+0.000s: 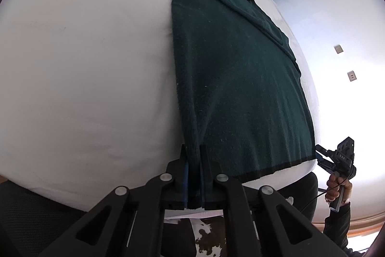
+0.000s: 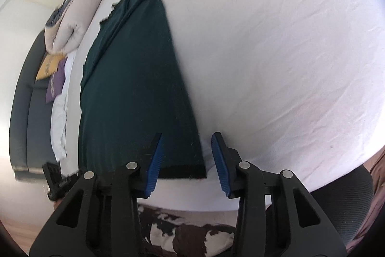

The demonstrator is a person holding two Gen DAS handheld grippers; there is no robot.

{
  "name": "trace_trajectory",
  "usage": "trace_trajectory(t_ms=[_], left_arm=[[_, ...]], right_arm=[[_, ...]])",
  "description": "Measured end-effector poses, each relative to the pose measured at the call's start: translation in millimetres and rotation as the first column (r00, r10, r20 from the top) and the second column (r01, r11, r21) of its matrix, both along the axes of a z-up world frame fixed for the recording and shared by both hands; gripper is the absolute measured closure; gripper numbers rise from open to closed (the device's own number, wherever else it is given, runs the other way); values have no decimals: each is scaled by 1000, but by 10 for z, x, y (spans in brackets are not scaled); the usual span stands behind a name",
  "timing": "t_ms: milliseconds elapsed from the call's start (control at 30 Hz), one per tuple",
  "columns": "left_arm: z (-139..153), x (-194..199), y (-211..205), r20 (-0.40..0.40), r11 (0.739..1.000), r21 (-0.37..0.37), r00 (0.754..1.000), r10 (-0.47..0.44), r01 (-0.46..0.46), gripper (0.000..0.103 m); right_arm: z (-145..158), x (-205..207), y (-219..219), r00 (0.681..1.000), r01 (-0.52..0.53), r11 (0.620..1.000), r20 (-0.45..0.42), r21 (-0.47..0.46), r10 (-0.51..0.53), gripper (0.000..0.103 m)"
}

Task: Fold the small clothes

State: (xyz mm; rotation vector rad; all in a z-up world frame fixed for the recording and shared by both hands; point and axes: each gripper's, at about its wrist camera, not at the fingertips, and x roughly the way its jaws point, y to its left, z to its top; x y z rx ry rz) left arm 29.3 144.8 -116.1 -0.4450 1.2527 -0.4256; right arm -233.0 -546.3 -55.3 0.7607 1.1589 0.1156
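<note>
A dark green knitted garment (image 1: 240, 78) is spread flat on the white bed (image 1: 84, 64), with its ribbed hem (image 2: 182, 171) lying at the near edge of the mattress. Its long axis is seen to run away from that edge, the hem end pointing towards the person and the narrower, already doubled-over part pointing to the far side.

The left tongs (image 1: 193, 160) are closed tight on the near left corner of the hem, a pinch of fabric being held between the blue pads. The right tongs (image 2: 187, 155) are partly open, nothing is gripped by them, and the near right corner of the hem lies between the 2 pads without being pressed.

The garment is judged to be soft, limp and light, with a fuzzy knit that should not slip from ribbed pads but will sag and stretch if lifted from 1 point only. Hold is best taken at the 2 hem corners, where the rib is thicker, so that the edge can be kept straight while it is carried over.
</note>
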Motion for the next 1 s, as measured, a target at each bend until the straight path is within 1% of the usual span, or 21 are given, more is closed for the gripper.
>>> trace_trajectory(t_ms=[100,167,233,300,367,433,567,633,733,833,1000], left_arm=[[16,-7,9,2,1000,-5,1000,-1,1,96],[19,-8,27,4,1000,-11,1000,-3,3,96],[27,-20,23,8,1000,-17,1000,-2,2,96],[55,-25,45,15,1000,-30,1000,2,-2,96],[121,-26,88,25,998,-69,1000,15,-13,97],[225,-17,160,40,992,-122,999,36,-31,97],[461,-15,235,86,980,-196,995,57,-39,97],[578,-16,255,109,970,-239,992,64,-36,97],[702,23,269,127,956,-291,989,80,-40,97],[784,110,275,134,933,-356,985,108,-54,97],[860,352,329,142,902,-422,975,169,-95,97]], right_arm=[[-24,-15,92,999,-47,999,-11,22,47,75],[-24,-17,119,998,-59,998,-14,17,59,90],[-12,-14,156,997,-72,997,-15,4,72,96],[31,-25,189,997,-79,997,-6,-23,79,97],[116,-41,191,997,-77,997,19,-30,78,97],[222,-41,163,996,-72,997,56,-18,73,97],[508,-13,166,987,-81,997,142,15,78,98],[661,34,201,979,-95,995,185,30,87,98],[809,133,270,971,-111,993,219,43,99,97],[904,283,334,966,-117,992,236,46,103,97],[1050,656,324,962,-86,994,263,68,65,98]])
